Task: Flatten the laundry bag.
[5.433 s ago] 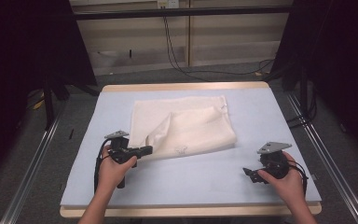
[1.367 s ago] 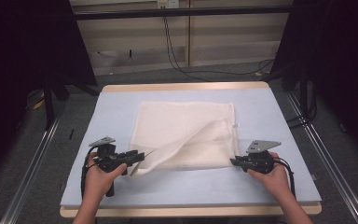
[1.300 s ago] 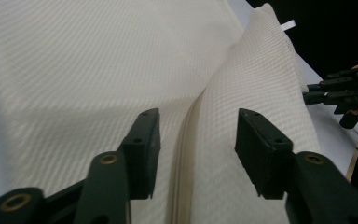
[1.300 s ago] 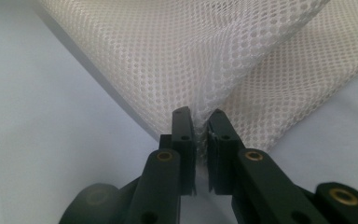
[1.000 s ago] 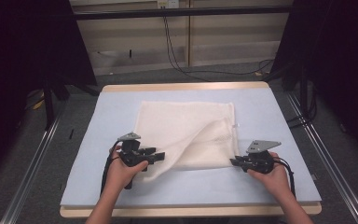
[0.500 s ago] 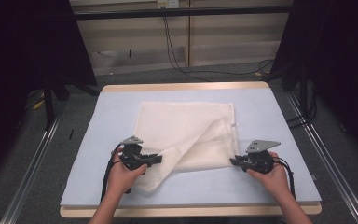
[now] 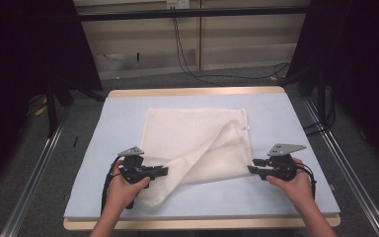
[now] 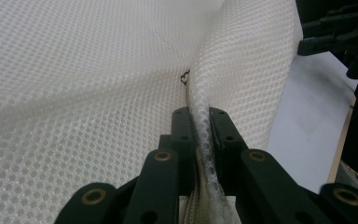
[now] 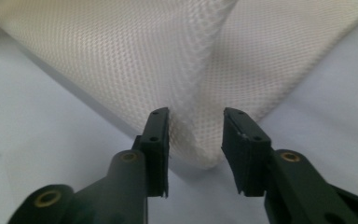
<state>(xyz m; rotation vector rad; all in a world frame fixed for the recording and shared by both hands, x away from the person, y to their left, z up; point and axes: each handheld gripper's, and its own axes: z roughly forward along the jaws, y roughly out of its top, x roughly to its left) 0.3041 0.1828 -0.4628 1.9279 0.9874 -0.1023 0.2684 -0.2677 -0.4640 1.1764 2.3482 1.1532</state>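
Left tongs (image 8: 199,122) clenched on the mesh laundry bag's (image 7: 197,143) seamed edge. Right tongs (image 9: 195,122) have just been opening: pads clear, bag corner between them, released. Bag sits mid-counter (image 7: 301,123), one flap folded diagonally. I'd call the fold roughly half done; near edge not flattened yet.

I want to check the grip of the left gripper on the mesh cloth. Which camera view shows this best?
The left gripper view: the left gripper is shut on a bunched edge of the mesh cloth. In the high view the left gripper only meets the cloth's edge, without detail. The right gripper view shows the cloth's other corner between the open right gripper.
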